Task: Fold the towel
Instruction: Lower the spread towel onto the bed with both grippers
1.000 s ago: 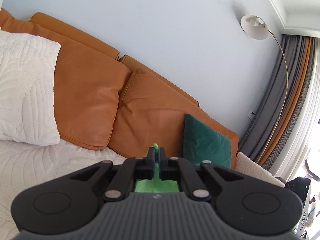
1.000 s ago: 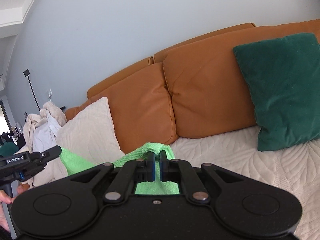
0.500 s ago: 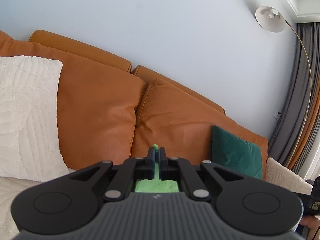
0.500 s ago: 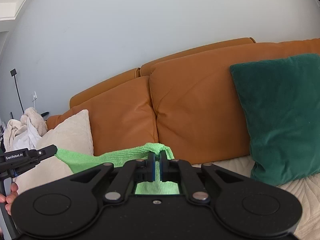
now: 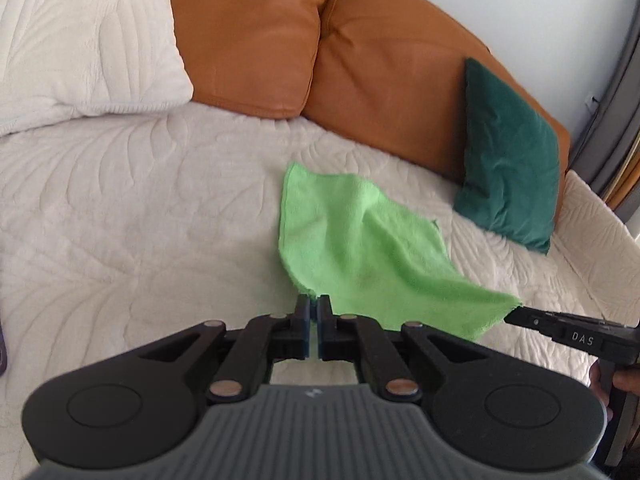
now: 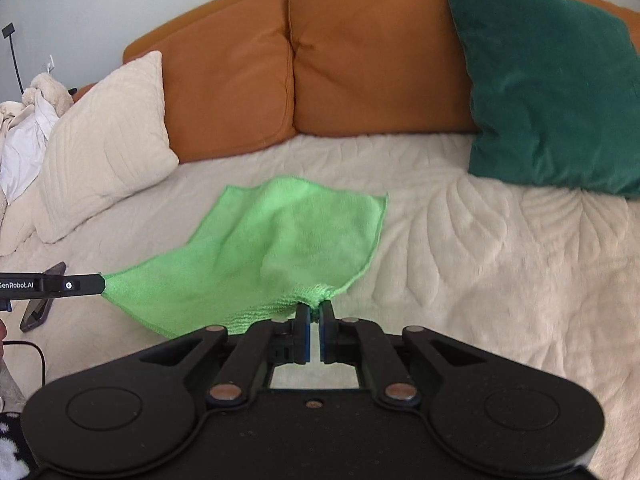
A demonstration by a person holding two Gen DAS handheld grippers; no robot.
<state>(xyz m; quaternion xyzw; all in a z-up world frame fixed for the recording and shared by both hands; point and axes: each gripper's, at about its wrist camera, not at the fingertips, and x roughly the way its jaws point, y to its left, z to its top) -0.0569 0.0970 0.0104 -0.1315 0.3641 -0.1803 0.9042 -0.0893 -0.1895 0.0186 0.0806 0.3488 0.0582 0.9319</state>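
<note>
While the green microfibre towel [image 6: 280,244] is lying spread and rumpled on the cream quilted sofa cover [image 6: 480,248], you are pinching one near corner in your left gripper [image 5: 313,306] and the other in your right gripper [image 6: 315,310], both jaws clamped tight on the cloth. Behind it, orange back cushions [image 6: 360,60] are standing, a dark green cushion [image 6: 552,88] and a cream pillow [image 6: 104,140] flanking them.

Left tongs [image 5: 314,304] pinch a corner of the green towel [image 5: 360,248] — right tongs [image 5: 516,314] grip the opposite corner.
</note>
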